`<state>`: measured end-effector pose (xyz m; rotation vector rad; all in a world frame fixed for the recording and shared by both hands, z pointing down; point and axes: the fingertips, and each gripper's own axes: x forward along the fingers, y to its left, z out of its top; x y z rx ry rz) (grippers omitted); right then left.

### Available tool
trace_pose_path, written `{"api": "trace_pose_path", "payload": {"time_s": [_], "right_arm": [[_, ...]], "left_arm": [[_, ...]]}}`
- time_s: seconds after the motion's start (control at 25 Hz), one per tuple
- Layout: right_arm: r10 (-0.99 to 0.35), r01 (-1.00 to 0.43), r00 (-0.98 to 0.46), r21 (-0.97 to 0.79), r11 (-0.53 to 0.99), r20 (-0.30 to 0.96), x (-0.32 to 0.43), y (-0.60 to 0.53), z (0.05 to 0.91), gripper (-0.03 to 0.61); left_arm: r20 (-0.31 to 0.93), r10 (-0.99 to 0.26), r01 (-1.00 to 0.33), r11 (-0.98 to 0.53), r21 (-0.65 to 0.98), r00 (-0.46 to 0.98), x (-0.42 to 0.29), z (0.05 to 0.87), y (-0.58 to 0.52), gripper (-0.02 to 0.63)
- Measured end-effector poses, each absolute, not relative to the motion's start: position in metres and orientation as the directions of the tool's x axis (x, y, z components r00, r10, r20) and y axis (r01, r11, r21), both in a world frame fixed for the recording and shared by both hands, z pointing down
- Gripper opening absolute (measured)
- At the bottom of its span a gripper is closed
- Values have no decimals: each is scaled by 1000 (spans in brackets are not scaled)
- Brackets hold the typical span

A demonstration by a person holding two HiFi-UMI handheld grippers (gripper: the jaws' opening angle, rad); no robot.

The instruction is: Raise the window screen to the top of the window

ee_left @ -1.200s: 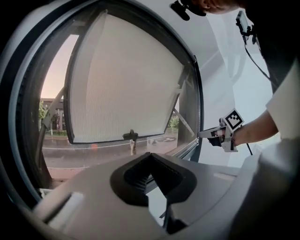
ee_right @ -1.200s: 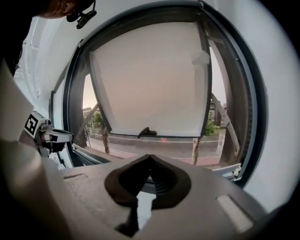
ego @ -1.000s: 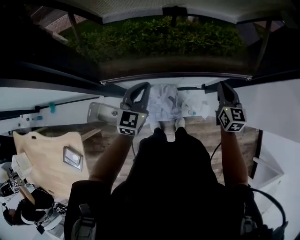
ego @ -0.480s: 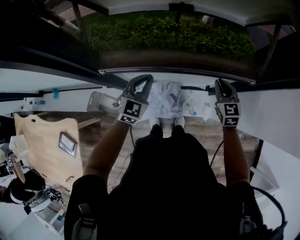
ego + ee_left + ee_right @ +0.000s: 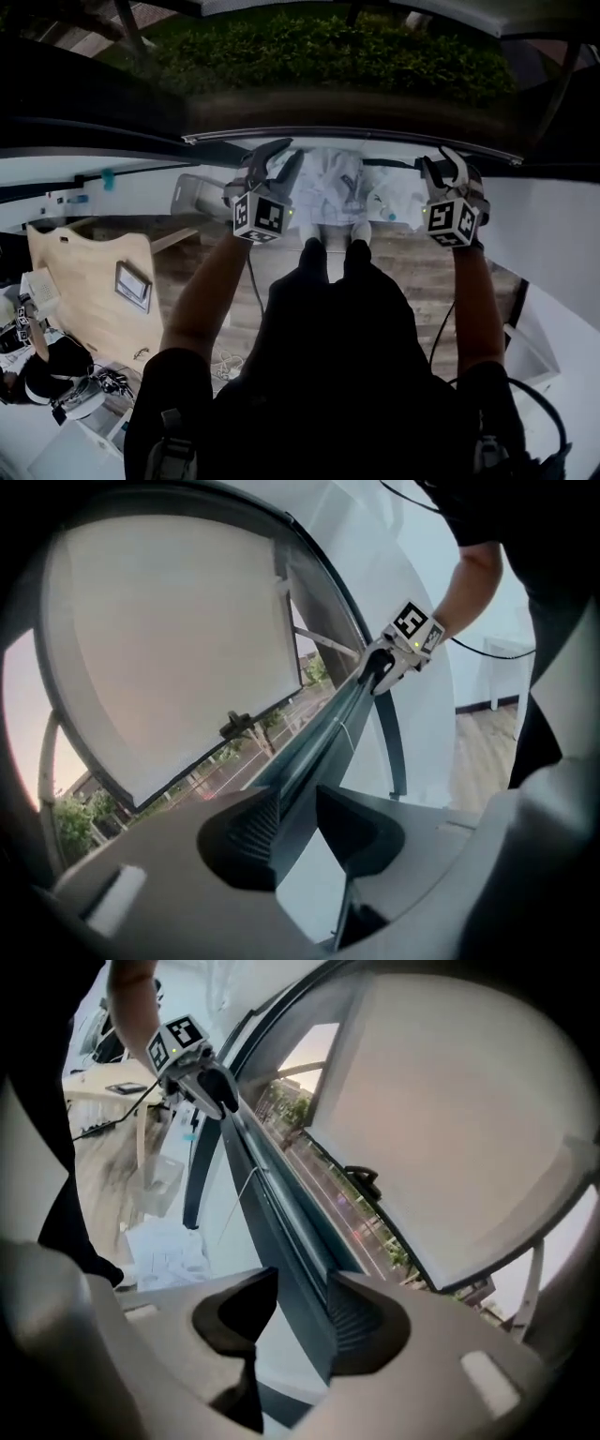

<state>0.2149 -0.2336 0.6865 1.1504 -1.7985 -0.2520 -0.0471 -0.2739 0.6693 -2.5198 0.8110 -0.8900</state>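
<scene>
The pale fabric window screen (image 5: 169, 639) hangs with its black-handled lower edge well above the dark metal window rail (image 5: 328, 728), which the left gripper (image 5: 298, 808) and right gripper (image 5: 302, 1288), jaws just opened, straddle unclenched; clamping this rail would probably lift nothing.

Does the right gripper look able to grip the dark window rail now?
Probably yes: the right gripper has just been opening its jaws, and the dark window rail already runs between them, with nothing else in the gap.

Left claw (image 5: 276, 157) and right claw (image 5: 444, 163) sit at the window rail (image 5: 347, 139).
</scene>
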Motion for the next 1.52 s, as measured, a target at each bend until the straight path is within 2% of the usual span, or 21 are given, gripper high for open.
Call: {"api": "trace_pose_path", "payload": {"time_s": [0.12,0.36,0.56,0.76,1.0,1.36,1.52], "right_arm": [[-795,-570,-84,626,532,601,218,-236,690,172],[-801,-555,-56,648,521,596,218,-238,694,172],[-796,-563,-70,635,529,602,217,-238,693,173],[-780,-496,-26,669,553,626,217,-238,697,172],[-774,-555,-14,639,533,633,216,-239,701,172],[-721,-542,5,608,580,693,216,-234,700,172],[-721,-533,32,622,574,692,215,-235,698,169]], "left_arm": [[487,-603,-338,-780,-527,632,-45,678,-278,133],[501,-606,-316,-775,-547,618,-47,686,-287,147],[505,-629,-220,-728,-649,592,-50,691,-290,123],[527,-646,-124,-689,-714,552,-51,692,-293,104],[514,-648,-137,-686,-715,562,-52,695,-298,57],[518,-666,-209,-700,-683,537,-50,691,-294,57],[525,-674,-200,-694,-692,520,-49,689,-294,58]]}}
